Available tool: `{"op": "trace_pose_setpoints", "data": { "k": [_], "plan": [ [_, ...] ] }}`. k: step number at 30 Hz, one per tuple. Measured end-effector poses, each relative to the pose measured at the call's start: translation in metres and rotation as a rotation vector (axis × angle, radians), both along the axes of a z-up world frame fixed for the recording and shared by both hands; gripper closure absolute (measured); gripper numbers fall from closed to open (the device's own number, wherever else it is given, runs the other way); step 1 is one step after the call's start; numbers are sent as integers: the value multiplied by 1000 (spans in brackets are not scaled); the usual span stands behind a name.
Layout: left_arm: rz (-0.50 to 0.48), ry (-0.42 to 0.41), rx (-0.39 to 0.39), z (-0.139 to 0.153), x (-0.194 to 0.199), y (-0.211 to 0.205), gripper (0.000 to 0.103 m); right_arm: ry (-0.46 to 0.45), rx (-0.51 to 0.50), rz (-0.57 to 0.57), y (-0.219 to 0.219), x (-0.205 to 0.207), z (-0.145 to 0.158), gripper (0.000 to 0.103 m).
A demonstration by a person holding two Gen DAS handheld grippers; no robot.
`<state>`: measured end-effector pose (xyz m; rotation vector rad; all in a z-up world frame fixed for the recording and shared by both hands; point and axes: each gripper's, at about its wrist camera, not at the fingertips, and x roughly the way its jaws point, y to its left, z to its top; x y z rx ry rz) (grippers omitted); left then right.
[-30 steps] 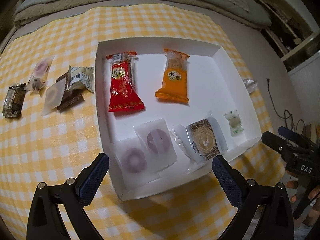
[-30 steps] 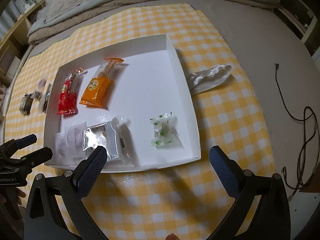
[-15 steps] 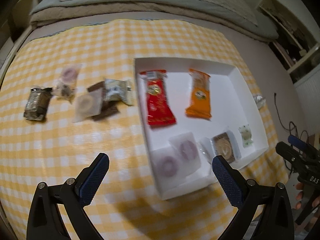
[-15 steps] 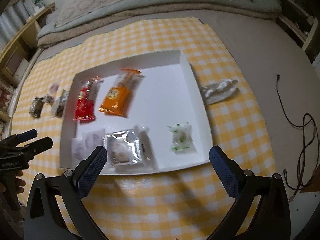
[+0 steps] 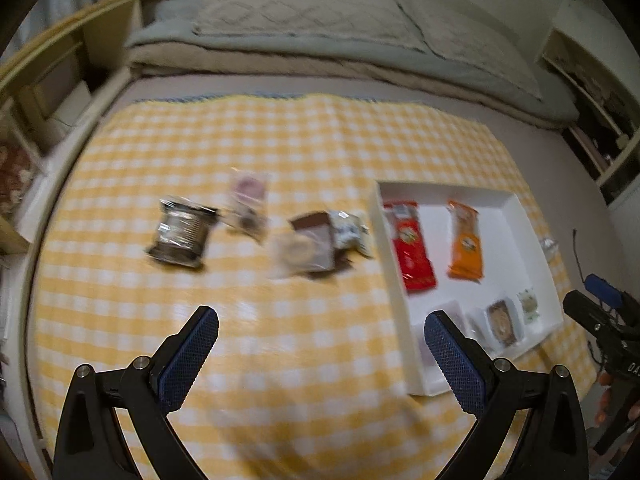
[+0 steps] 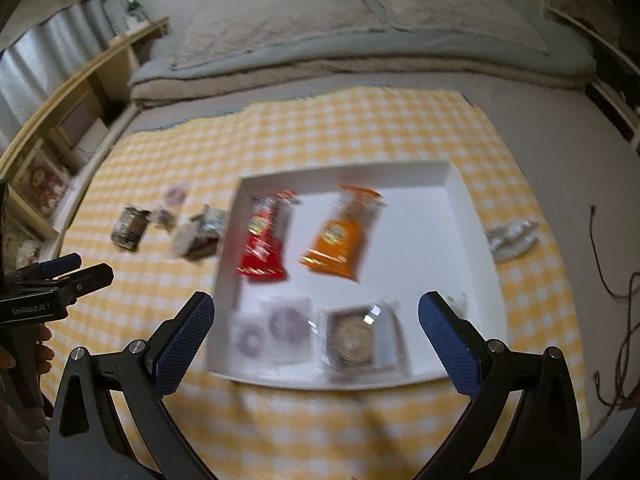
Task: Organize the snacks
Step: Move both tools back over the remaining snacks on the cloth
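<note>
Left gripper (image 5: 320, 346) wide apart and empty above the yellow checked cloth (image 5: 280, 152), facing a loose cluster of wrapped snacks ahead. Dark foil packet (image 5: 180, 234) ahead and slightly left, long axis running roughly away from the tool; brown wrapper (image 5: 316, 240) under a clear round-biscuit sachet (image 5: 294, 250) ahead and slightly right, just beside the white tray (image 5: 394, 280). Pale silver packet (image 5: 350, 230) touching the brown wrapper, a pinkish sachet (image 5: 248, 192) farther back.

Right gripper (image 6: 316, 328) likewise spread and holding nothing, poised over the tray's near edge, well apart from the loose cluster off to its left. Left hand judged the nearer to those strays, with bare cloth between fingers and cluster.

Inside the tray: red pack (image 6: 264, 240) and orange pack (image 6: 340, 236) side by side, long axes pointing away; two clear ring-biscuit sachets (image 6: 276, 328) and a square pastry pack (image 6: 356, 336) along the near wall. Overlapping wrappers likely the awkward part of any pick. Both views motion-blurred.
</note>
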<state>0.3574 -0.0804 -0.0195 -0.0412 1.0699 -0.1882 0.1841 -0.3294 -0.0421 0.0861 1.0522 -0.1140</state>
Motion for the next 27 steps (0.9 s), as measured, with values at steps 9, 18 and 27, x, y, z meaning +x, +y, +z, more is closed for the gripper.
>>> {"op": "trace_pose_setpoints", "data": {
  "k": [9, 18, 27],
  "plan": [
    [62, -162, 27, 22, -30, 63, 0, -106, 13, 70, 56, 22, -5, 0],
    [115, -282, 66, -4, -31, 115, 0, -246, 60, 101, 100, 51, -30, 0],
    [75, -272, 86, -69, 24, 121, 3, -296, -4, 43, 136, 74, -83, 0]
  ]
}}
